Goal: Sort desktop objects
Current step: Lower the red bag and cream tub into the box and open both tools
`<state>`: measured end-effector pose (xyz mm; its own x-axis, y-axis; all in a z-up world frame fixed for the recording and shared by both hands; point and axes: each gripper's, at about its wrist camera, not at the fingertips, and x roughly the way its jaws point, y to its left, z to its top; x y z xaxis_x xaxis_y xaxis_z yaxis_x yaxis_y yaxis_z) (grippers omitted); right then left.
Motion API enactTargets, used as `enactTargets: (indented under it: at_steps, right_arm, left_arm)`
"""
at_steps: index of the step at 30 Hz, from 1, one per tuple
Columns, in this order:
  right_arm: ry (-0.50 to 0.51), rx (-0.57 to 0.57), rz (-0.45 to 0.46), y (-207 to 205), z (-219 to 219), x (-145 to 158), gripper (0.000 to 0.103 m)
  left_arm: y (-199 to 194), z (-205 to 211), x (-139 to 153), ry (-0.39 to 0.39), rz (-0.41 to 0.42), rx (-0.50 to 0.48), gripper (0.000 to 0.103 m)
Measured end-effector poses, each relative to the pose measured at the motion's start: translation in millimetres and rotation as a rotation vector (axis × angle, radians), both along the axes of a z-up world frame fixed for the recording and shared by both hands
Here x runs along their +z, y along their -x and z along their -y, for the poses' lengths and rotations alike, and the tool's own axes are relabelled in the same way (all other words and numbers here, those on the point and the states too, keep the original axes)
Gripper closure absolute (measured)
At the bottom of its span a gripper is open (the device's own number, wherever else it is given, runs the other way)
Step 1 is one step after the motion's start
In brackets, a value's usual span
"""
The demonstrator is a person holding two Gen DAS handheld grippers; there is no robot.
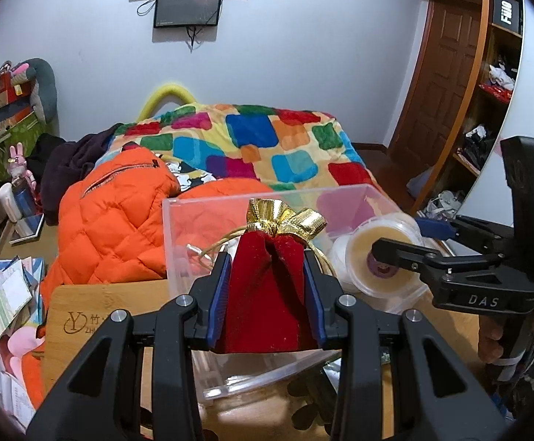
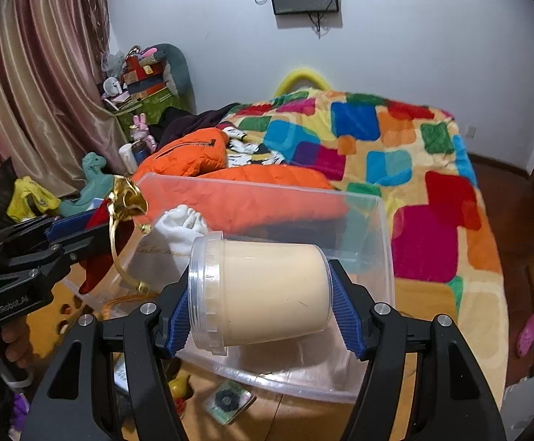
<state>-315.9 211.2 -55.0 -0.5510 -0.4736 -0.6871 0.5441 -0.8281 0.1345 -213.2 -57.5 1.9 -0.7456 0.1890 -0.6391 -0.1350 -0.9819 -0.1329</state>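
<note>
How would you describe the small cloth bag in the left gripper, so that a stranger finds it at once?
Start at the clear plastic bin in front of the bed. Just above its near side, the left gripper clamps a small red velvet pouch. Its shiny gold gathered top and gold cord set it apart from the cream-filled clear jar held by the right gripper.

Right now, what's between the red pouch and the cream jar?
In the right wrist view, a white cloth bag in the clear box sits between the red pouch and the cream jar.
</note>
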Motion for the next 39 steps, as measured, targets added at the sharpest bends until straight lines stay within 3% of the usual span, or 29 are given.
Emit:
enactTargets:
  at_steps: [11,19,25,30,35,39]
  right_arm:
    - [0.048,0.027,0.018,5.6,1.6,-13.8,0.041]
    - [-0.026,0.042,-0.049,-2.7,10.0,-15.9,0.041]
    - [-0.043,0.052,-0.076,-8.8,10.5,-17.5,0.041]
    - [-0.057,0.056,-0.106,-15.2,11.2,-19.7,0.041]
    - [-0.052,0.059,-0.120,-18.3,10.2,-21.2,0.041]
    - [-0.058,0.061,-0.134,-21.0,9.8,-23.2,0.033]
  left_arm:
    - [8.3,-11.0,-21.2,0.008,0.011,-0.016,0.065]
    - [4.6,-14.5,-26.1,0.056,-0.021,-0.025,0.064]
    - [-2.0,-23.6,-30.8,0.114,-0.048,-0.037,0.061]
    - [-2.2,-21.2,-31.8,0.111,-0.050,-0.031,0.053]
    - [-3.6,-21.6,-32.4,0.116,-0.055,-0.030,0.053]
    - [-4.9,-21.7,-31.6,0.105,-0.056,-0.040,0.049]
